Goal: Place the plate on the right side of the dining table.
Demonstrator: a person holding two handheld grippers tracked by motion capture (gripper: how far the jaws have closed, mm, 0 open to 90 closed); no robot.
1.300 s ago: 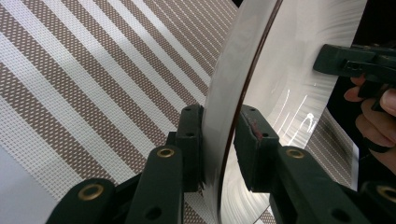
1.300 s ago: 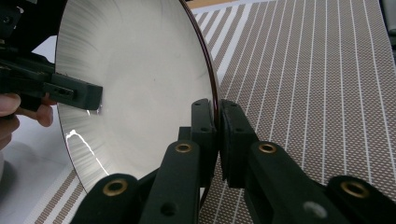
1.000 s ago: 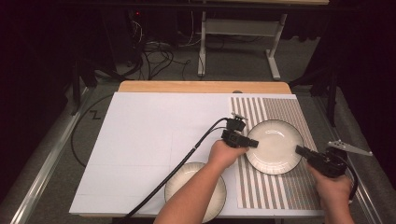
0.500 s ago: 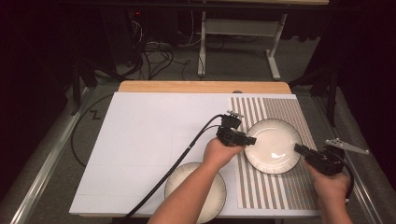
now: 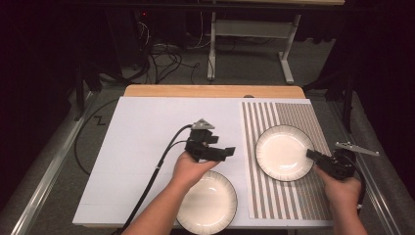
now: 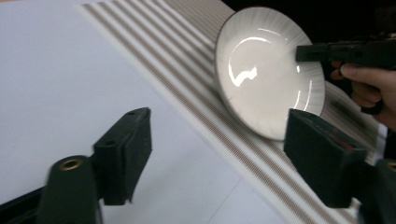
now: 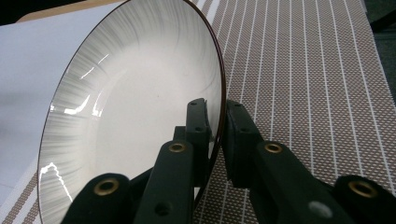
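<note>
While the plate [image 5: 284,152] was held by its rim on the striped mat [image 5: 293,196] by the right gripper [image 5: 315,155], it was let go by the left gripper [image 5: 226,152]; those jaws had just been opened, empty; one-handed placing seemed likely.

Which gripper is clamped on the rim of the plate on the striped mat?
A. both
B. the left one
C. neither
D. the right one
D: the right gripper pinches the rim of the plate; the left gripper stands open, off it.
</note>
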